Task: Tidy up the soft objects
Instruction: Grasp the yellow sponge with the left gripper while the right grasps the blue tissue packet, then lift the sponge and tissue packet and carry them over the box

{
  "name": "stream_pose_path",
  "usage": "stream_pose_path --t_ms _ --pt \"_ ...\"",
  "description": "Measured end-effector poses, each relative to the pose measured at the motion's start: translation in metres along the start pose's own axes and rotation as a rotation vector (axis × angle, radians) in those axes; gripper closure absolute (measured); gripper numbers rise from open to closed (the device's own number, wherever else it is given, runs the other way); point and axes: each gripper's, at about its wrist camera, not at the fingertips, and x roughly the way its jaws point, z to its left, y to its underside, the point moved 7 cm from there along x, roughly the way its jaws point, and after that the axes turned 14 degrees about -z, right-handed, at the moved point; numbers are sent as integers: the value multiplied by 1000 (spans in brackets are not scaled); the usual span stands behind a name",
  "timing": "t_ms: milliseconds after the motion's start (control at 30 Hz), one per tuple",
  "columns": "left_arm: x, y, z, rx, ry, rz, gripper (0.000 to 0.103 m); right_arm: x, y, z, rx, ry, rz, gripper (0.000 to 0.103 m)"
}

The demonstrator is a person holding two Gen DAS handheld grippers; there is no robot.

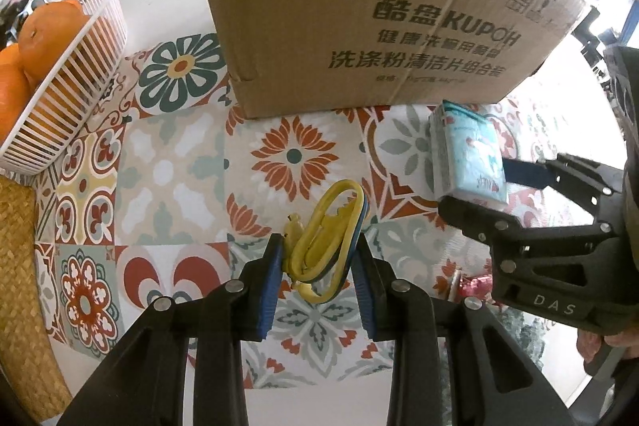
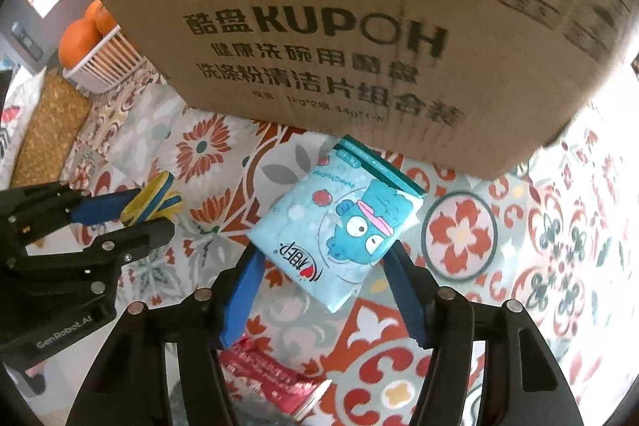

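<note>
Only the right view shows a red packet point(image 2: 275, 374) at bottom center. The left gripper point(image 1: 319, 258) clamps yellow bands point(image 1: 323, 230) between its fingers; the right gripper point(image 2: 323, 266) clamps a tissue pack point(image 2: 339, 226), center frame, before the box point(image 2: 339, 26).

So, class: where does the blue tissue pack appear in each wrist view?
Left wrist view: blue tissue pack at right, held by the right gripper.
Right wrist view: centre, between the fingers.
Shared landmark: the cardboard box just behind it.

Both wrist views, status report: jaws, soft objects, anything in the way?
Left gripper shut on yellow-blue bands. Right gripper shut on blue tissue pack. Cardboard box close ahead; red packet below.
</note>
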Motion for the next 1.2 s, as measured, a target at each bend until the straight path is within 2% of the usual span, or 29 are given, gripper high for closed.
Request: stream_pose_path --t_ms 133,233,300,367,400,433,500,667,767,900,1133,1200 --pt "-5 -1 -5 5 8 -10 70 -6 9 0 21 2 14 43" --pt "-12 -1 -10 15 8 -22 70 -10 10 -1 34 5 1 59" --pt "-6 -1 -15 17 11 -26 70 -10 7 -5 44 -3 16 59" --pt "-12 0 -19 8 10 -25 70 -11 2 -5 45 -2 21 57" --pt "-16 -3 -23 8 10 -26 70 -14 1 -6 56 15 18 48" --pt "-19 -2 -26 8 14 -29 70 -18 1 -9 89 24 16 34" --pt "-24 -3 -23 -1 20 -38 70 -24 -4 -14 147 30 -12 28" --pt "-30 -15 -6 -26 23 -64 70 -29 -18 -23 226 79 -69 28" --pt "-32 -24 7 -33 -1 -78 70 -22 -23 -32 333 93 -86 28" --pt "-34 -34 14 -34 2 -94 70 -8 -25 -34 381 111 -73 28" --pt "-25 -36 20 -45 -7 -89 70 7 -28 -36 355 170 -61 28" --pt "-21 -35 19 -55 -6 -87 70 10 -28 -35 348 165 -54 31"
